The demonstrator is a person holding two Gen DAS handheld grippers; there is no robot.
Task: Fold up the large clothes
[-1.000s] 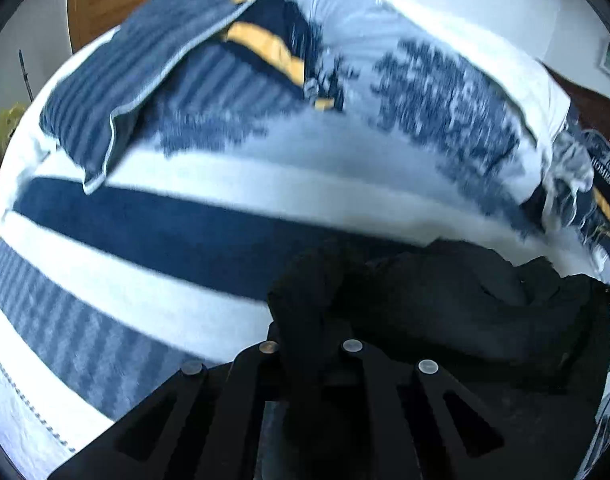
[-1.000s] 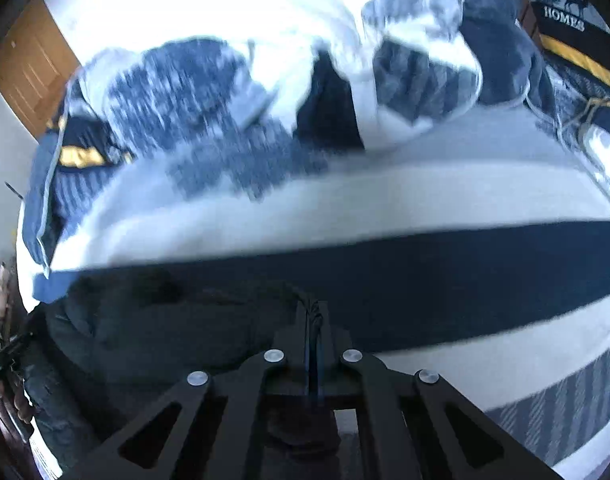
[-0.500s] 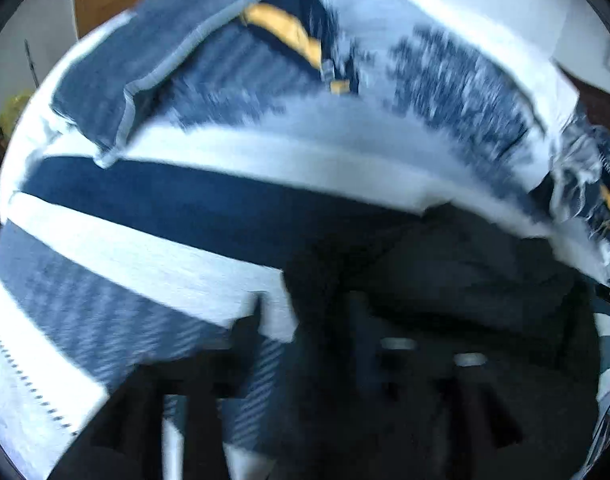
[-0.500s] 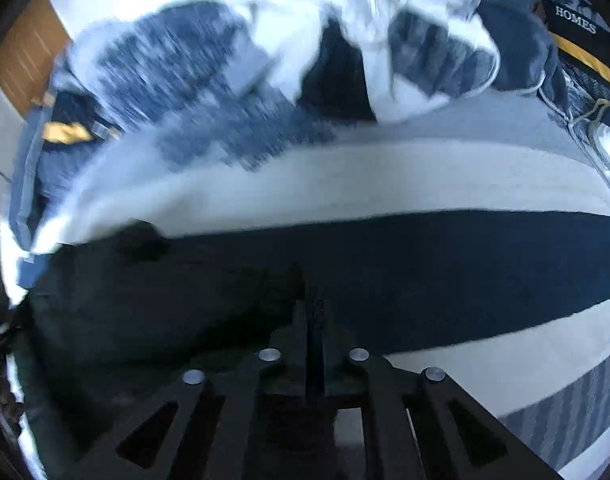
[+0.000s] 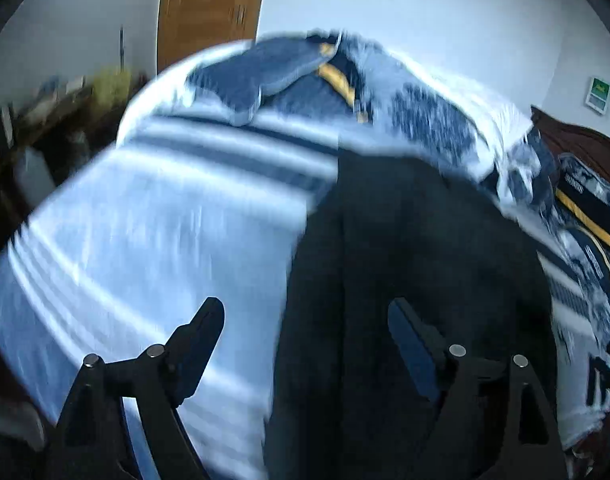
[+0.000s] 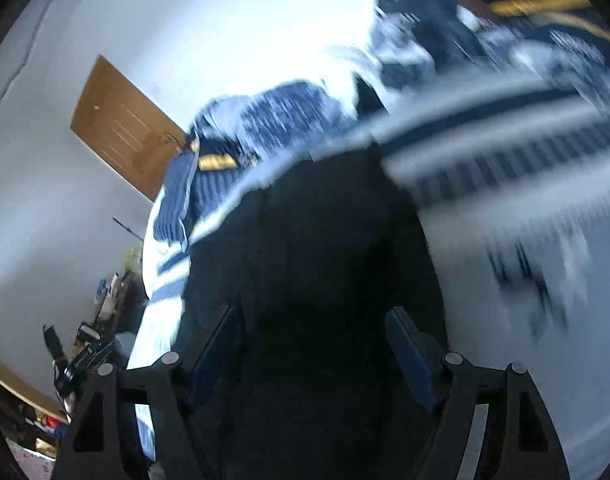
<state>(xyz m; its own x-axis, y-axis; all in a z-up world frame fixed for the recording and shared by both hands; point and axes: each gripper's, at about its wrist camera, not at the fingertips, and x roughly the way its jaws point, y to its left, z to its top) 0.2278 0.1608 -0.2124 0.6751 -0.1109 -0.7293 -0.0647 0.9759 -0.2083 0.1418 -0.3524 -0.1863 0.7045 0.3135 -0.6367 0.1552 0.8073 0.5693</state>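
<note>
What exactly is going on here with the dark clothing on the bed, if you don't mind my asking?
A person is folding a large black garment on a bed with a blue-and-white striped bedspread, using a handheld gripper in each hand. The left gripper and the right gripper have both just been opening and now stand wide, with nothing pinched. The garment lies stretched out lengthwise across the bedspread. Both views are blurred.
</note>
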